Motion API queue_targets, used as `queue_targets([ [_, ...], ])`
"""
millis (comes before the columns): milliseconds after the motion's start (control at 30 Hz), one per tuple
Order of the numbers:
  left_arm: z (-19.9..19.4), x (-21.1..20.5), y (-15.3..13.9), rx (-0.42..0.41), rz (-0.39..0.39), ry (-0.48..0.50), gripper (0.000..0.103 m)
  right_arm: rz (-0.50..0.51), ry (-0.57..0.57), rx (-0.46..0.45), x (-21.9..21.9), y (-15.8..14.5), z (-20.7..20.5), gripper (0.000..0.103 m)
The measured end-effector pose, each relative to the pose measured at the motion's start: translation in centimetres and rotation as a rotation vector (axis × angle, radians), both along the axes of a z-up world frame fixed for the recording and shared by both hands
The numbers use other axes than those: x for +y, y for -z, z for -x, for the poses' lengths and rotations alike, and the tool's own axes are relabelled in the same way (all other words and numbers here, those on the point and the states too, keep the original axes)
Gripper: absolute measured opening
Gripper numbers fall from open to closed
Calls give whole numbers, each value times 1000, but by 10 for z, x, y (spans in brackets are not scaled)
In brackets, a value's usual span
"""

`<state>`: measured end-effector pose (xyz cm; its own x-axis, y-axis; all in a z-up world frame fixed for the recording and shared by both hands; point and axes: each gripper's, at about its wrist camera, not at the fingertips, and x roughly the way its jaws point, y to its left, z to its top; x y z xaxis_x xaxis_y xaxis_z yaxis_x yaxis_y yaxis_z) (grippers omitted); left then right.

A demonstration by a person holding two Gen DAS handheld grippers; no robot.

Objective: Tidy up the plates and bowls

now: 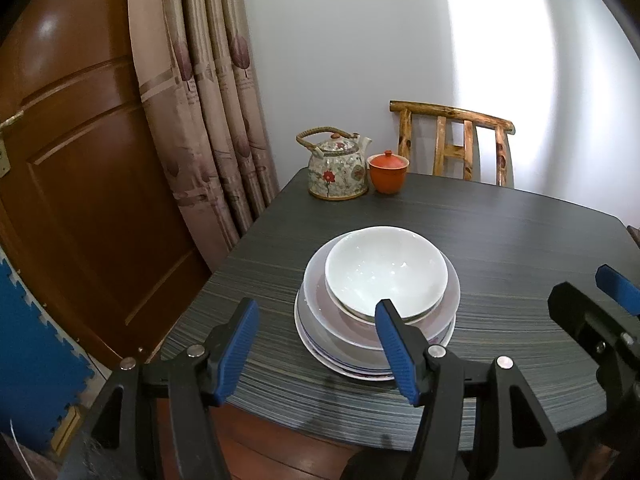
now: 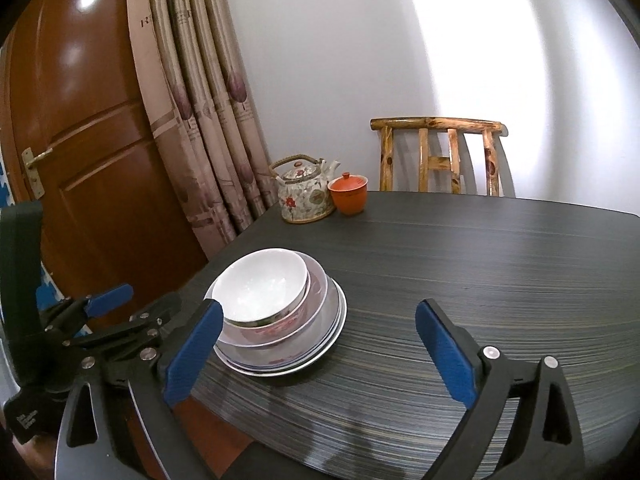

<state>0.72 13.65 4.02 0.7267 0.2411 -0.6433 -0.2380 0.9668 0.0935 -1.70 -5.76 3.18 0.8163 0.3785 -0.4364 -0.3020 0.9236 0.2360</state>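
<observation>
Both your grippers, left (image 1: pixel 316 350) and right (image 2: pixel 320 356), hang at the table (image 2: pixel 500 272) edge, fingers spread, pinching nothing. Your bowl (image 1: pixel 384 270) sits nested on the plates (image 1: pixel 352 356), near the table's left side, probably stacked to save room.

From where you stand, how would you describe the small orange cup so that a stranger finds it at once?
Look at the dark striped table and follow it to its far corner, near the curtain. There a flowered teapot with a woven handle stands, and the orange cup sits right beside it, on the chair's side. It is the only plain orange piece, with a small knobbed lid.
</observation>
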Motion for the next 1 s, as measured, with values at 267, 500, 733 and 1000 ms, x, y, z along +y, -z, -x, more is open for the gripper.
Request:
queue_targets([
  [267,-1,0,2,6,23,8,62,8,-2,-3,2,-1,2,97],
  [500,-3,2,2,24,48,0,62,9,2,-8,2,-3,4,99],
  [733,-2,-6,2,22,-12,-2,62,15,-10,1,5,-3,5,99],
  [1000,0,-7,1,17,-12,-1,62,10,0,2,2,-3,6,100],
])
